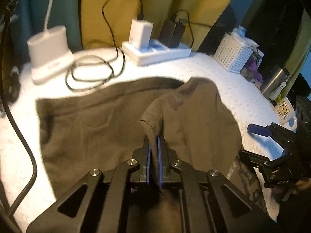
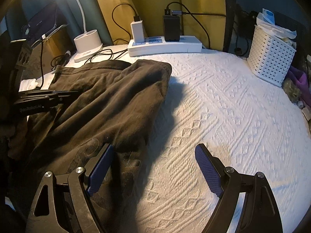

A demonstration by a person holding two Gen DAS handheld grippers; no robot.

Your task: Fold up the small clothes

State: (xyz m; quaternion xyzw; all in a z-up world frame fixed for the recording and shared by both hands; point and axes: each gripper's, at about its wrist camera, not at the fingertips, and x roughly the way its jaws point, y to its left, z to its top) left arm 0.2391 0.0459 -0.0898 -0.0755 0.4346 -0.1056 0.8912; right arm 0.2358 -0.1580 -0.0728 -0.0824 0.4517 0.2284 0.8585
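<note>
White lamp base (image 1: 49, 52), black cable coil (image 1: 91, 73), white power strip with chargers (image 1: 155, 52) sit along back edge, clear of working area. Dark brown soft fabric garment (image 1: 93, 128) lies spread on white textured tabletop cover (image 2: 223, 106), right part bunched and lifted. Left tool (image 1: 153, 155) clamped on raised fold of garment, likely to carry it across for fold. Right tool (image 2: 153, 167) spread wide, nothing between pads, straddling garment's right edge, seemingly ready to pinch. White perforated basket (image 2: 270, 58) at far right.
</note>
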